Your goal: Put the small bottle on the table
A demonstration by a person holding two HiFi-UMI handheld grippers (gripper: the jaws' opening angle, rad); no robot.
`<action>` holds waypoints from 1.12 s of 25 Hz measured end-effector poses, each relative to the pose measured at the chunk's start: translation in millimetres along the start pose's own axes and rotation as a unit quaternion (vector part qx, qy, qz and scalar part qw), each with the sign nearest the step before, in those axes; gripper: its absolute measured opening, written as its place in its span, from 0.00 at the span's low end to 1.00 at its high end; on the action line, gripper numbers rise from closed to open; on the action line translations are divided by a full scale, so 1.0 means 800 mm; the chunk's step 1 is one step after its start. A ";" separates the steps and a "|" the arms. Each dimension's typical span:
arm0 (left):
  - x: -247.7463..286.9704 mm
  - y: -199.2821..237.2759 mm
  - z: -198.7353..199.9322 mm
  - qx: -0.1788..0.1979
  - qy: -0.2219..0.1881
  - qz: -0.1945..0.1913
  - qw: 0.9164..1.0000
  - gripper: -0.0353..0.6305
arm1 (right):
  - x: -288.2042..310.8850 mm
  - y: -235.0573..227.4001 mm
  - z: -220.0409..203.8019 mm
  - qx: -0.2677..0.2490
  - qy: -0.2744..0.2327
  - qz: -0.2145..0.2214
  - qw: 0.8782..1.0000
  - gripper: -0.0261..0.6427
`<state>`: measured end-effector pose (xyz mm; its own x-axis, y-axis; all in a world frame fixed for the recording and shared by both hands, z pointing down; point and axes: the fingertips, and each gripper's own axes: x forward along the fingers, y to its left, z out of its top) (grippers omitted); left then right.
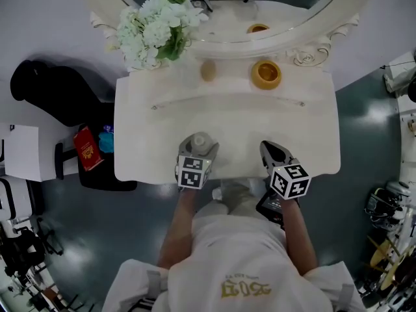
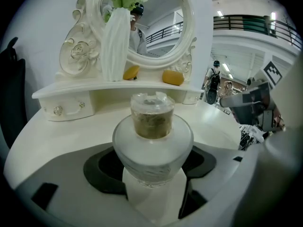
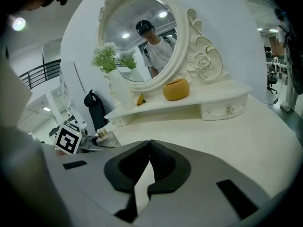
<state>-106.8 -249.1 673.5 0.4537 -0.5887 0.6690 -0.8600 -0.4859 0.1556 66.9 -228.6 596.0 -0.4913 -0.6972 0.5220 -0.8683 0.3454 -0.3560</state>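
Your left gripper [image 1: 197, 149] is clamped on the bottle [image 2: 152, 136], a dark pad on each side of its round frosted body, with the stopper upright and facing the far side. The bottle sits over the near edge of the table [image 1: 227, 119], a little left of centre. I cannot tell whether its base touches the top yet.

Your right gripper [image 3: 147, 167] has its jaws together with nothing in them. It is just right of the bottle, also at the near edge.

To place it well, I would carry the bottle a little farther in first, because the near edge leaves little margin. The middle of the table looks bare. The pot [image 1: 266, 74] and flowers [image 1: 156, 28] stand well away at the far side.

Keep the bottle upright and lower it straight until the base sits flat. Then part the jaws evenly so neither pad drags the rounded glass sideways. Draw back toward yourself along the line of the jaws, and keep the right gripper away from the bottle.
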 end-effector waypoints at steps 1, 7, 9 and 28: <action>0.001 -0.001 0.002 0.002 0.000 0.000 1.000 0.58 | 0.001 -0.001 0.001 0.000 0.000 0.000 1.000 0.06; 0.007 0.003 -0.003 0.033 0.012 0.016 0.999 0.58 | 0.004 -0.002 0.005 -0.003 0.003 0.000 1.000 0.06; 0.009 0.005 -0.008 0.037 0.012 0.019 0.999 0.58 | 0.005 -0.002 0.002 -0.001 0.005 0.001 1.000 0.06; 0.005 0.008 -0.018 0.054 0.042 0.025 0.997 0.63 | -0.012 0.014 0.009 -0.008 -0.016 0.002 1.000 0.06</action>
<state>-114.0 -245.1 688.0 0.3861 -0.5602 0.7328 -0.8487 -0.5270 0.0443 62.2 -222.4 581.7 -0.4929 -0.7150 0.4957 -0.8673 0.3582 -0.3457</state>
